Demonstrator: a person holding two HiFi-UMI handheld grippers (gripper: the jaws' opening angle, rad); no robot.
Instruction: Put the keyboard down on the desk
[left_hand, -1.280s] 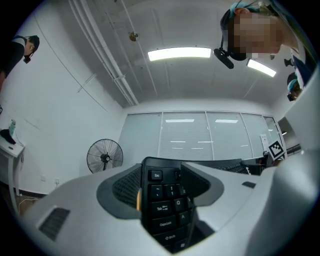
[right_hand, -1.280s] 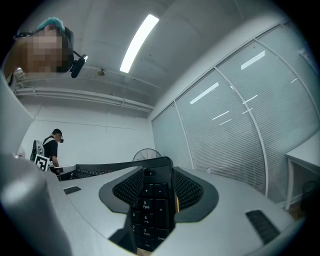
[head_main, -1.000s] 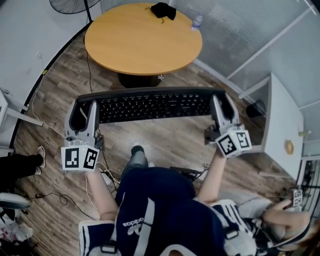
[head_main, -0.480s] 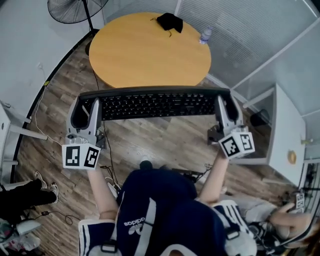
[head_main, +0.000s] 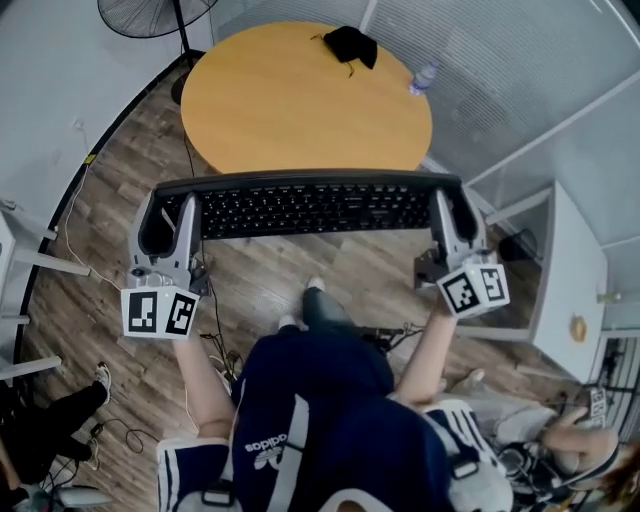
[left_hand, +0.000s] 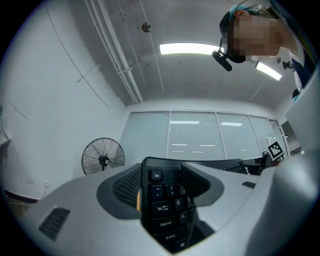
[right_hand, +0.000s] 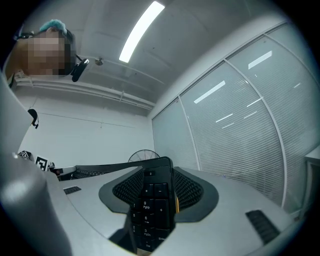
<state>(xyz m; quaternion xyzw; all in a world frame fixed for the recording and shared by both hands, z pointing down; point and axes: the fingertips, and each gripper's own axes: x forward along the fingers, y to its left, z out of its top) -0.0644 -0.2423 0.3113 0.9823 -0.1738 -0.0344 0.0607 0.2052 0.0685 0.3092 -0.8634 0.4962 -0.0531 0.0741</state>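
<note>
A long black keyboard (head_main: 305, 207) hangs level in the air, carried crosswise over the wooden floor just short of the round wooden desk (head_main: 300, 95). My left gripper (head_main: 172, 215) is shut on its left end, where the Esc and Tab keys (left_hand: 165, 200) sit between the jaws. My right gripper (head_main: 447, 212) is shut on its right end, with the numpad keys (right_hand: 152, 205) between its jaws. The keyboard's far edge lies close to the desk's near rim in the head view.
A black cloth (head_main: 352, 44) and a water bottle (head_main: 422, 77) lie at the desk's far side. A standing fan (head_main: 150, 15) is at the far left, a white side table (head_main: 565, 290) at the right. Cables (head_main: 215, 350) trail on the floor near the person's feet.
The person has walked forward. The desk has come closer to the keyboard, whose far edge now nearly meets the desk's near rim. Both grippers keep their hold.
</note>
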